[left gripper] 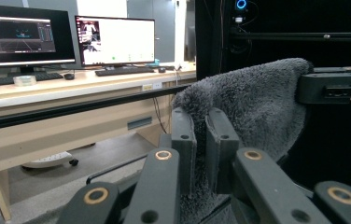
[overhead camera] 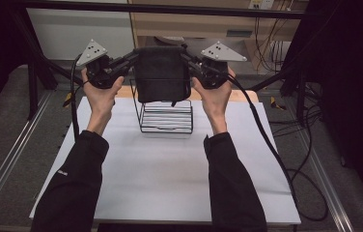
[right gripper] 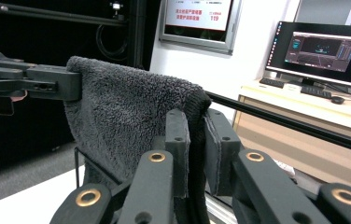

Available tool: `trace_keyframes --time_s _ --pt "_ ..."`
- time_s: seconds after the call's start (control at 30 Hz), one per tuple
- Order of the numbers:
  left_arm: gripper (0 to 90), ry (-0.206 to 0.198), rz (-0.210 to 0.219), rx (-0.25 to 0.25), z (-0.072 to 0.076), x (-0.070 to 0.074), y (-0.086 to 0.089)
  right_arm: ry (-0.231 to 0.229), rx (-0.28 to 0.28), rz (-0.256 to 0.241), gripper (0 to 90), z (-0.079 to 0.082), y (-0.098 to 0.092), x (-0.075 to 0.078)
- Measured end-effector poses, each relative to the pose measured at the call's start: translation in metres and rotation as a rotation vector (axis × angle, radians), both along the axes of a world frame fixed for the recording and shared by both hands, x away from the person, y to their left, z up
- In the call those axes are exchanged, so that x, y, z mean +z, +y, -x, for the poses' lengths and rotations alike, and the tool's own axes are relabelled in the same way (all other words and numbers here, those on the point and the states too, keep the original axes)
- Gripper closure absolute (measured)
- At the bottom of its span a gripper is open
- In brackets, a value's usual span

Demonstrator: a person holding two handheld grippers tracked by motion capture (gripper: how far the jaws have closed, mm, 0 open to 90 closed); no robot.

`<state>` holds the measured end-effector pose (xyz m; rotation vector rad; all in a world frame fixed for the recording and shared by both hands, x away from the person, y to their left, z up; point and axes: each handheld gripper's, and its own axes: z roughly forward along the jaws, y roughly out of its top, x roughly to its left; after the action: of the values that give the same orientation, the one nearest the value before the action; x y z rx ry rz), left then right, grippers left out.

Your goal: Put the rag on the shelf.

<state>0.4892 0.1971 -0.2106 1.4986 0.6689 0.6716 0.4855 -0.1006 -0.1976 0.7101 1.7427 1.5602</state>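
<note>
**Dark towel held stretched above a wire rack**

High view: the left gripper [overhead camera: 121, 65] and the right gripper [overhead camera: 193, 63] each clamp one upper corner of a dark grey fleece towel [overhead camera: 162, 72], which hangs flat between them in the air above the far middle of the white table [overhead camera: 170, 169]. Directly below the towel stands a black wire rack [overhead camera: 166, 116], near the table's far edge; its floor of parallel wires carries nothing that can be made out. The towel's lower edge overlaps the rack's upper frame in this view; whether the two touch cannot be told.

Left gripper view: the jaws stand narrow, pinching a fold of the towel [left gripper: 253, 102], with the right gripper [left gripper: 337, 86] gripping the far corner.

Right gripper view: the jaws are likewise closed narrowly on the towel [right gripper: 131, 112], and the left gripper [right gripper: 47, 84] grips the opposite corner. A wire of the rack [right gripper: 77, 165] shows beneath the cloth.
</note>
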Motion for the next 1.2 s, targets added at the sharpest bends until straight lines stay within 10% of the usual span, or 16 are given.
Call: trace_keyframes --time_s 0.7,1.2 --pt "82.6 -0.022 -0.073 0.023 0.030 -0.052 -0.002 0.020 0.035 0.022 81.4 0.030 0.000 -0.052" --pt "75.0 0.119 -0.127 0.015 0.041 -0.059 0.003 0.132 0.040 0.060 76.1 0.035 -0.001 -0.062"
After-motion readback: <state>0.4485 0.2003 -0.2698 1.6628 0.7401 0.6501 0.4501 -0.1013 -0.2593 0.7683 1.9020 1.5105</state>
